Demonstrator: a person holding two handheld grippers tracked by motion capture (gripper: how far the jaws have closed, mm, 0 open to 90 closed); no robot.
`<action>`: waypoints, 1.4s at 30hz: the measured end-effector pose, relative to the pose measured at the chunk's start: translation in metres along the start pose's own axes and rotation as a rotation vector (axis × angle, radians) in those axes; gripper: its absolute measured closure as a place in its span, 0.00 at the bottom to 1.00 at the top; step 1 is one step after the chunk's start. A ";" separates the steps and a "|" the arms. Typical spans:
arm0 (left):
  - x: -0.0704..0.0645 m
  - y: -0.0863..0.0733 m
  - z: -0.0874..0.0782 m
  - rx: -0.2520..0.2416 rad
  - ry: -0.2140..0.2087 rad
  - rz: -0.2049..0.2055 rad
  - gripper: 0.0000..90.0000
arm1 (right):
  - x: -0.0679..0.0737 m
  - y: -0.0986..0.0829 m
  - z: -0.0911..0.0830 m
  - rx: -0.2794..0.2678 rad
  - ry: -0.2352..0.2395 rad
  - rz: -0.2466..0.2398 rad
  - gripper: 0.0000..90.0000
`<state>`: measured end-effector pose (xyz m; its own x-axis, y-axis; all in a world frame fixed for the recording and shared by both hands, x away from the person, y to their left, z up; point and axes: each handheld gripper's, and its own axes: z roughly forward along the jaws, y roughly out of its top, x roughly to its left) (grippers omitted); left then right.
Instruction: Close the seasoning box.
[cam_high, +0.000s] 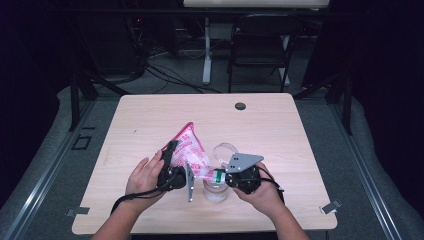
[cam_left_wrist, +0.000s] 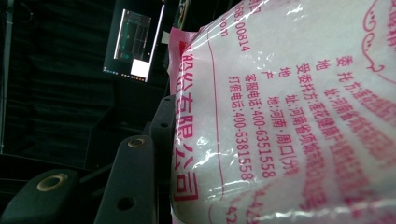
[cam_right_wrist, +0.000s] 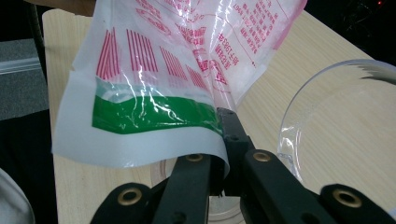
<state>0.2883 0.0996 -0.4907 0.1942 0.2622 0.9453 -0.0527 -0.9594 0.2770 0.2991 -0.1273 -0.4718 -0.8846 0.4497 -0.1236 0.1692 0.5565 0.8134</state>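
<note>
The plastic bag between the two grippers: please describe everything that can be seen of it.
The plastic bag is clear film printed with pink text and lines, with a green band near one end. It looks partly filled with a white, grainy content. It is lifted and tilted above the table, over a glass jar. The left gripper clamps its upper part; the right gripper pinches its lower edge, by the green band.

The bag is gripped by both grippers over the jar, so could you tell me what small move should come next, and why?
Probably tip the bag further: the right gripper pinches its lower edge above the jar.
</note>
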 end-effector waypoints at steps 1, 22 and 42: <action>0.000 0.000 0.000 0.002 0.000 0.004 0.66 | 0.000 0.000 0.000 0.000 -0.001 0.001 1.00; 0.000 0.002 -0.001 -0.002 0.007 0.021 0.67 | -0.002 -0.004 0.005 0.016 0.000 0.010 1.00; 0.001 0.005 -0.002 -0.010 0.011 0.031 0.67 | -0.004 -0.007 0.006 0.023 0.001 0.016 1.00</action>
<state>0.2866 0.0954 -0.4878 0.1815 0.2332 0.9553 -0.0689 -0.9661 0.2489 0.3036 -0.1287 -0.4801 -0.8820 0.4583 -0.1100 0.1938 0.5654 0.8018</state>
